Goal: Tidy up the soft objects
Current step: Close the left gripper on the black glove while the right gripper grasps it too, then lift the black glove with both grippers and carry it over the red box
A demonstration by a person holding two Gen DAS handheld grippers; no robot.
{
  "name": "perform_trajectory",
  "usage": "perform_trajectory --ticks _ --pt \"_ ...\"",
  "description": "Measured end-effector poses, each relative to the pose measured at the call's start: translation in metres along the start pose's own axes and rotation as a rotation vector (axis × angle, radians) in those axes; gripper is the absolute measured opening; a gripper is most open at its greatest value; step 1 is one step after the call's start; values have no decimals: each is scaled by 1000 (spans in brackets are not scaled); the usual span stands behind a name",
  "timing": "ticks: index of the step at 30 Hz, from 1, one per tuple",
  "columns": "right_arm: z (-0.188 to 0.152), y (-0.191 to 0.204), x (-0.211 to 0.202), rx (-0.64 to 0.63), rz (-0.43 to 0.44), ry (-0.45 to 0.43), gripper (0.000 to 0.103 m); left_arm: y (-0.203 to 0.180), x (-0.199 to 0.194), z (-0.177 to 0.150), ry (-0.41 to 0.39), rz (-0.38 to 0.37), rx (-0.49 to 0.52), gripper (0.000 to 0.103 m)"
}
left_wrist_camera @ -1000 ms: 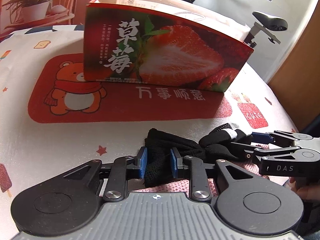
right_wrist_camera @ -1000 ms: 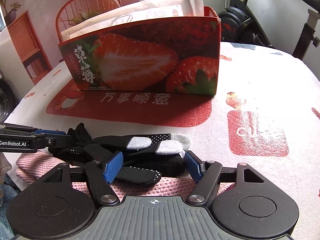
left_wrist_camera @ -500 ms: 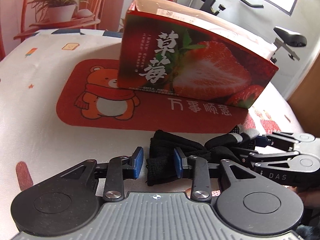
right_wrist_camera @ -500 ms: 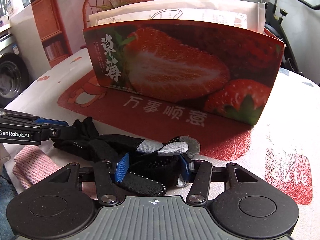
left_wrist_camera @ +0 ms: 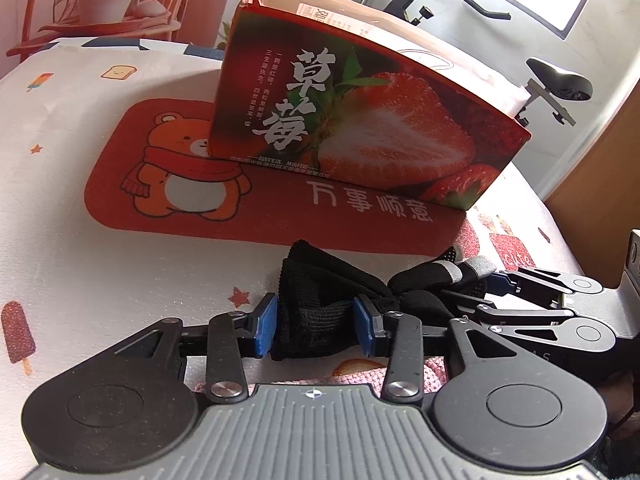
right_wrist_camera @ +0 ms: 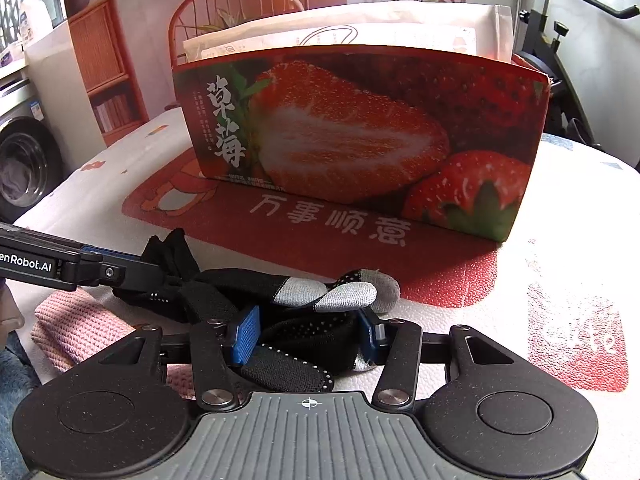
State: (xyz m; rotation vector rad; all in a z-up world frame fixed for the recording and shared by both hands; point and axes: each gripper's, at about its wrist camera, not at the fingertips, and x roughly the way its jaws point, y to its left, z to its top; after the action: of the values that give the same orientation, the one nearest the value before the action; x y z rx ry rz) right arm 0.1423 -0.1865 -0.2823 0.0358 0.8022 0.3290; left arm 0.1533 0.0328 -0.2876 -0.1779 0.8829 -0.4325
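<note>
A pair of black knit gloves (left_wrist_camera: 320,292) with grey fingertips (right_wrist_camera: 344,292) is held between both grippers, lifted slightly over the table. My left gripper (left_wrist_camera: 316,324) is shut on the cuff end. My right gripper (right_wrist_camera: 308,336) is shut on the finger end, also seen in the left wrist view (left_wrist_camera: 540,300). The left gripper shows in the right wrist view (right_wrist_camera: 100,268) at the far left. A pink knit cloth (right_wrist_camera: 76,328) lies under the gloves at the near table edge.
A red strawberry box (right_wrist_camera: 360,132) with paper bags inside stands on a red bear mat (left_wrist_camera: 168,184) behind the gloves. The table has a white patterned cover (left_wrist_camera: 80,264). An exercise bike (left_wrist_camera: 556,84) and chair stand beyond the table.
Both grippers have lifted and moved with the gloves toward the strawberry box, which looms larger. The right gripper has closed tighter on the glove fingers. The pink cloth stays behind.
</note>
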Motion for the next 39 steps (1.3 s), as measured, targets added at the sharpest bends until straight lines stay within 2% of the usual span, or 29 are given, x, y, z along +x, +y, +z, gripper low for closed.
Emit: perform_trajectory --ticks 14,17,18,21,28,33,39 --pt "-1 1 0 0 -1 0 46 1 1 0 -3 -9 25 46" --pt "0 0 -3 27 5 13 46 0 1 -1 -7 -2 45 42" --pt "0 -2 -4 48 13 15 45 0 2 0 -9 5 53 37" --pt "-5 -11 -10 131 43 8 39 1 2 0 -11 10 48 29" --pt "-7 -15 -14 172 79 29 18 1 1 -1 -16 12 43 26" --pt "-5 -13 -18 175 97 18 14 -1 -5 0 -42 22 52 16" --pt "7 -6 -35 123 104 -53 13 -6 -27 7 -132 20 63 14"
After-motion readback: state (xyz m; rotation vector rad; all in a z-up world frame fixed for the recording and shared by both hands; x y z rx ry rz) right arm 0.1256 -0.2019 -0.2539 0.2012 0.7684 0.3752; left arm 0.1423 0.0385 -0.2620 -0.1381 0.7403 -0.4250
